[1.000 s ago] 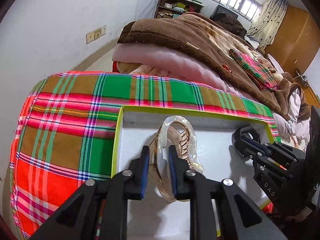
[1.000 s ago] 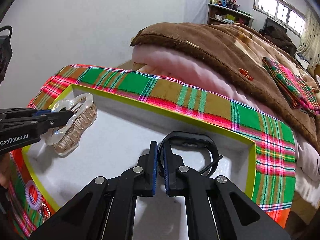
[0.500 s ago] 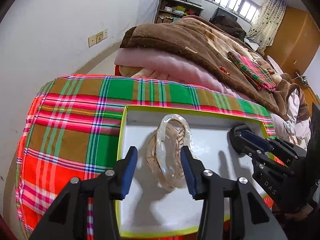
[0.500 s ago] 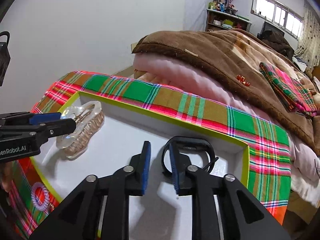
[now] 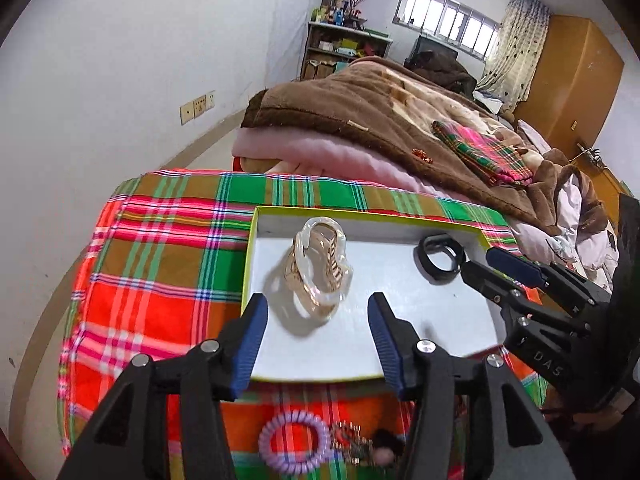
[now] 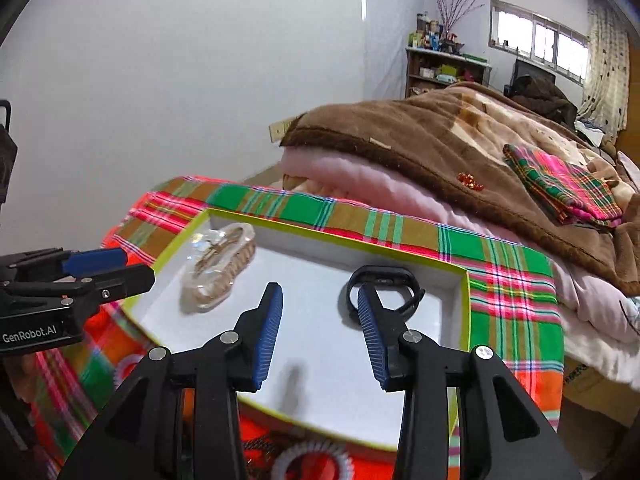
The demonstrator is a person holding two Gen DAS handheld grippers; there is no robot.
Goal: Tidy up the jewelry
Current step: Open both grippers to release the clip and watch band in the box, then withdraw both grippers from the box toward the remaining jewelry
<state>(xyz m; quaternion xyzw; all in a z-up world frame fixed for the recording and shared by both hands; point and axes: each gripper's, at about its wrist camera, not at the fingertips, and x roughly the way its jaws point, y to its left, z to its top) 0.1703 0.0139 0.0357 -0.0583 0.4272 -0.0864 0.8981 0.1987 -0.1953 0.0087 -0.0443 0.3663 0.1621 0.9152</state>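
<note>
A shallow white box with a yellow-green rim (image 5: 256, 240) (image 6: 466, 304) lies on a plaid cloth. A clear and gold hair claw (image 5: 318, 270) (image 6: 218, 268) lies in its left part. A black wristband (image 5: 440, 258) (image 6: 394, 288) lies in its right part. My left gripper (image 5: 316, 320) is open and empty, above the box's near edge, in front of the claw. My right gripper (image 6: 318, 312) is open and empty, just short of the wristband. A purple coil hair tie (image 5: 294, 446) and small jewelry (image 5: 352, 442) lie on the cloth in front of the box.
The plaid cloth (image 5: 160, 260) covers a small table that drops off at left. A bed with brown and pink blankets (image 5: 360, 128) stands right behind it. A white wall is at left, shelves and a window at the far back.
Both grippers let go, opened wide and pulled back and up. The hair claw and the wristband now lie free in the box.
</note>
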